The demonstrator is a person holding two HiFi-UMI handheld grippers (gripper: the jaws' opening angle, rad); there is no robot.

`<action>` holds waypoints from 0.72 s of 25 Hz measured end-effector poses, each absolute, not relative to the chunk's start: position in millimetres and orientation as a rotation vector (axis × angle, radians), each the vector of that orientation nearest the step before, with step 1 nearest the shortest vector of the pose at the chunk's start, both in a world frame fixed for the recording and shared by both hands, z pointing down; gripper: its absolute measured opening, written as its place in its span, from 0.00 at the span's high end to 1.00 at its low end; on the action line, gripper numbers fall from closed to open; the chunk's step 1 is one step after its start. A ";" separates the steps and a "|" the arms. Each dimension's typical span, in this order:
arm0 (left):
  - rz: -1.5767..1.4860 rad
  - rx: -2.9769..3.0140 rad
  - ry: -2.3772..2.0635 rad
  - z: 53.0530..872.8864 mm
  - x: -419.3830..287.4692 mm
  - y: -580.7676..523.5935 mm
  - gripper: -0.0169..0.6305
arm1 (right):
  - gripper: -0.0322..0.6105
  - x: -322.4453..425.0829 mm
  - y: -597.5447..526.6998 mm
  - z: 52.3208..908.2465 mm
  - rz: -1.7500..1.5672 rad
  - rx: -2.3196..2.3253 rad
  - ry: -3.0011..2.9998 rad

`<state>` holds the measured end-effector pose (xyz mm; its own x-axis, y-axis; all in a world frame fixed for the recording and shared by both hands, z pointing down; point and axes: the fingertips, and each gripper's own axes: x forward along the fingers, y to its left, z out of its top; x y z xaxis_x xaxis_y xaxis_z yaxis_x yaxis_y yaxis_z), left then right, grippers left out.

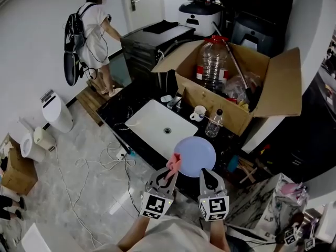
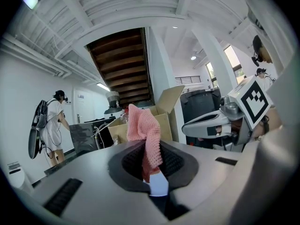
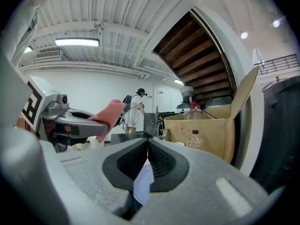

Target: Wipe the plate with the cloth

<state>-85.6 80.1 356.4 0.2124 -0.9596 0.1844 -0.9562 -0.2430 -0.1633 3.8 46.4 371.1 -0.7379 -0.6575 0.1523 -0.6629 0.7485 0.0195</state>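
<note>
Near sink (image 1: 152,124): L tool (image 1: 169,175) tight on pink cloth (image 1: 174,164), R tool (image 1: 205,172) tight on plate (image 1: 195,154).

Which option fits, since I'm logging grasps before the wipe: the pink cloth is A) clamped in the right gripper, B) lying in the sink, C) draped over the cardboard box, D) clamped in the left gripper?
D: the left gripper is shut on the pink cloth, while the right gripper pinches the plate at its rim.

Grey, seemingly plastic left tongs (image 1: 170,170) and right tongs (image 1: 204,172) carry marker cubes (image 1: 156,206).
</note>
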 end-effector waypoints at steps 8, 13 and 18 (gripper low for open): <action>-0.374 -2.472 1.886 359.7 -113.4 31.5 0.92 | 0.94 -23.4 2.4 373.5 0.053 1.105 -2.759; -0.378 -2.515 1.855 363.1 -131.7 -3.6 0.92 | 0.94 -40.5 -28.7 375.7 0.070 1.140 -2.725; -0.381 -2.563 1.812 372.7 -146.3 -38.8 0.92 | 0.94 -52.8 -59.0 385.5 0.084 1.180 -2.684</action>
